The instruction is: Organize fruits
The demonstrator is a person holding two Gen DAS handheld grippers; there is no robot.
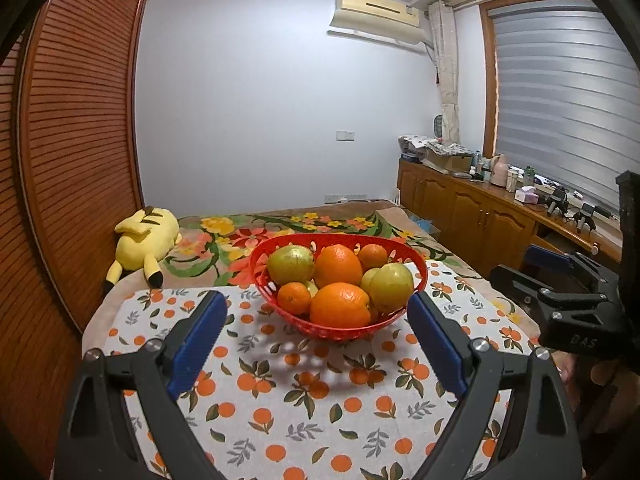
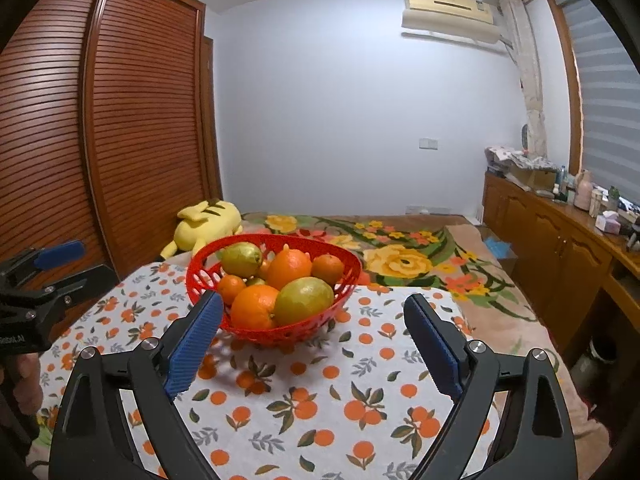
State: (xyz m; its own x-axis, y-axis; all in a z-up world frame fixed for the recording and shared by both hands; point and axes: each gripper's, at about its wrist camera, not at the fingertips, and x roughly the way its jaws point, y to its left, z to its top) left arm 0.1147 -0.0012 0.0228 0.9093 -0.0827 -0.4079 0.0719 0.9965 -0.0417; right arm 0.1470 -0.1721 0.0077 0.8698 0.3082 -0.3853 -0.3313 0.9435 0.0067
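While both tools hang back, nothing stands between them and the fruit.
Basket: red basket (image 1: 416,276) of oranges (image 1: 340,306) and green fruits (image 1: 391,287) on the orange-print cloth (image 1: 280,400) over the bed.
Left hand-held gripper (image 1: 316,326): wide, empty.
Right hand-held gripper (image 2: 314,326): wide, empty.
Surroundings: yellow plush toy (image 1: 146,240) behind left; wooden cabinet (image 1: 472,210) right.

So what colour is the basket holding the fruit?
Red, with a perforated wall; the basket shows best in the left wrist view.
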